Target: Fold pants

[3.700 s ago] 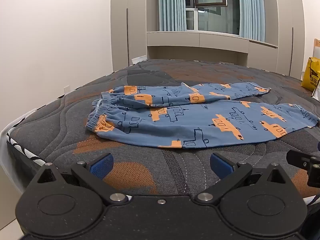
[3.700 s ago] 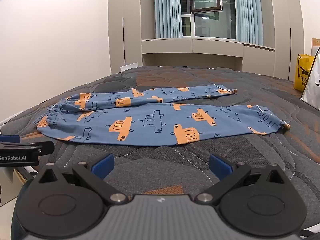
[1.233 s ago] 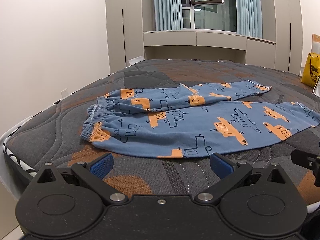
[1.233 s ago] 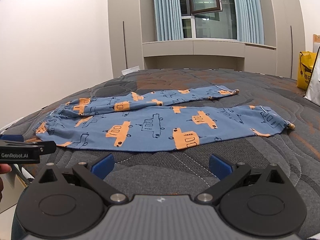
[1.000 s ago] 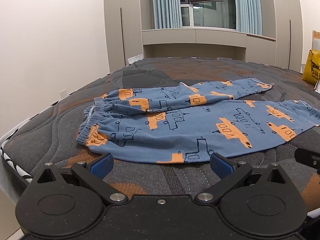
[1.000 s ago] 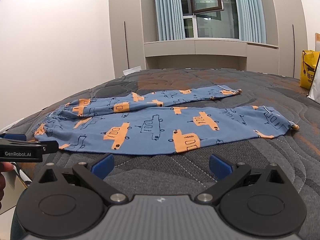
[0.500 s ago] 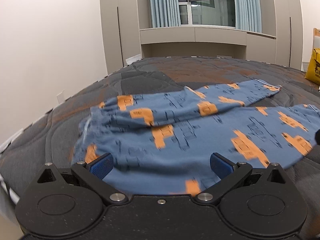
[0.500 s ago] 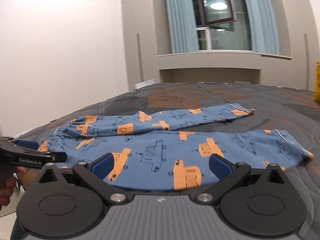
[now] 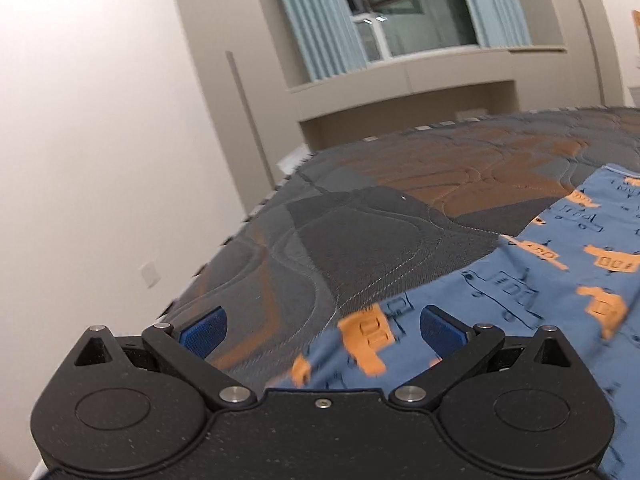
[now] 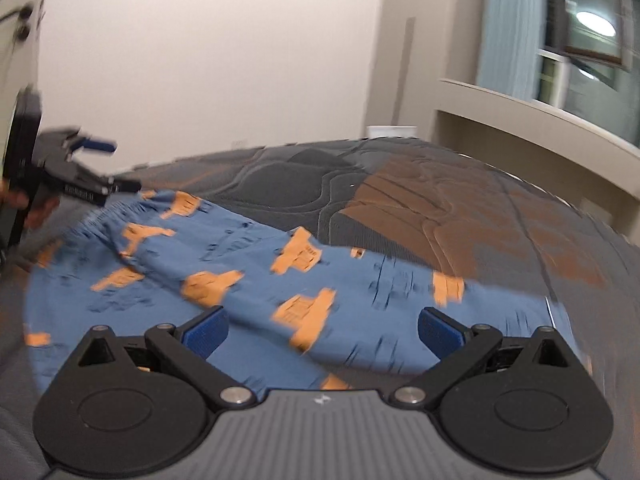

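Note:
Blue pants with orange car prints (image 10: 224,276) lie flat on the mattress; they also show in the left wrist view (image 9: 532,280). My left gripper (image 9: 322,330) is open and empty, just above the far edge of the pants near the waistband end. It also shows in the right wrist view (image 10: 92,168) at the far left, over the waistband corner. My right gripper (image 10: 322,330) is open and empty, low over the middle of the pant legs. Both views are blurred by motion.
The grey and orange quilted mattress (image 9: 380,208) stretches toward a window ledge (image 9: 420,76) and curtains. A white wall (image 9: 100,120) runs along the mattress's left edge (image 9: 224,240).
Both grippers have moved forward from the near mattress edge to low over the pants. The left has swung toward the far waistband side. Both stay open.

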Available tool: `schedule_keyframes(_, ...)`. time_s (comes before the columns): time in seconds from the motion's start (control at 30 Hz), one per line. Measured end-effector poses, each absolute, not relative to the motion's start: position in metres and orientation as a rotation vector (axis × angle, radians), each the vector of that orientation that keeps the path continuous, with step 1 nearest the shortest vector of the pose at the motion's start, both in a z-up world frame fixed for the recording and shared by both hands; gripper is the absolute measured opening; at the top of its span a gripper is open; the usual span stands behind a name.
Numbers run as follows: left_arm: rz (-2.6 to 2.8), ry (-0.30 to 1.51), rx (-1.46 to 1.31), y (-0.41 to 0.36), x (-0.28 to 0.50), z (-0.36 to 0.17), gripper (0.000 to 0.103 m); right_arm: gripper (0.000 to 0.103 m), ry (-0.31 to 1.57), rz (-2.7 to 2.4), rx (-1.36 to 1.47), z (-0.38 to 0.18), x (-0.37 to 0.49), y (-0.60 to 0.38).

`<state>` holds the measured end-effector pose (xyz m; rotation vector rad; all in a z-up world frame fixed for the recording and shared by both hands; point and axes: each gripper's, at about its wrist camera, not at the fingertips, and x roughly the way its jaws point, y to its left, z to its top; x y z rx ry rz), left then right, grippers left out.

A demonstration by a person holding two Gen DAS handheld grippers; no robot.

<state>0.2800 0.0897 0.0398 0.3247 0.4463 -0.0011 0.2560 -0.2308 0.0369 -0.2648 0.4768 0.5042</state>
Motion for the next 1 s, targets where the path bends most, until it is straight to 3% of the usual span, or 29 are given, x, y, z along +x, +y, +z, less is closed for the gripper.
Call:
schedule_keyframes(0.07, -0.056, 0.465, 0.335, 0.093, 0.305, 0.037, 0.103, 0.098, 0.498, 0.542, -0.307, 0.034, 0.296, -0.229)
schedule_keyframes(0.13, -0.134, 0.485, 0.341, 0.096, 0.324, 0.030, 0.103, 0.087, 0.553, 0.597, -0.304, 0.029, 0.334, -0.228)
schedule_keyframes(0.37, -0.293, 0.615, 0.307, 0.117, 0.368, 0.011, 0.102, 0.082, 0.614, 0.748, -0.324, 0.014, 0.434, -0.197)
schedule_keyframes(0.5, -0.319, 0.689, 0.300, 0.131, 0.376, 0.006, 0.094, 0.076, 0.674, 0.775, -0.338, 0.002, 0.471, -0.181)
schedule_keyframes(0.6, -0.350, 0.742, 0.307, 0.133, 0.378, 0.002, 0.082, 0.073, 0.737, 0.794, -0.375, -0.007, 0.483, -0.170)
schedule_keyframes(0.67, -0.371, 0.766, 0.304, 0.133, 0.377, 0.000, 0.066, 0.072, 0.777, 0.774, -0.366, -0.013, 0.487, -0.167)
schedule_keyframes(0.73, -0.392, 0.771, 0.283, 0.133, 0.375, 0.001, 0.038, 0.049, 0.768, 0.778, -0.367, -0.012, 0.482, -0.166)
schedule_keyframes(0.77, -0.391, 0.776, 0.267, 0.134, 0.376, 0.002, 0.031, 0.041, 0.759, 0.781, -0.375, -0.010, 0.478, -0.164)
schedule_keyframes(0.8, -0.374, 0.782, 0.256, 0.134, 0.376, 0.003, 0.016, 0.023, 0.751, 0.769, -0.389, -0.009, 0.474, -0.163)
schedule_keyframes(0.83, -0.345, 0.793, 0.248, 0.134, 0.377, 0.003, 0.005, 0.018, 0.744, 0.743, -0.409, -0.009, 0.471, -0.162)
schedule_keyframes(0.93, -0.323, 0.771, 0.215, 0.135, 0.374, 0.007, 0.000, 0.007, 0.728, 0.707, -0.438, -0.006, 0.462, -0.159)
schedule_keyframes(1.0, -0.305, 0.731, 0.221, 0.134, 0.368, 0.013, 0.000, 0.005, 0.709, 0.681, -0.459, -0.005, 0.456, -0.154)
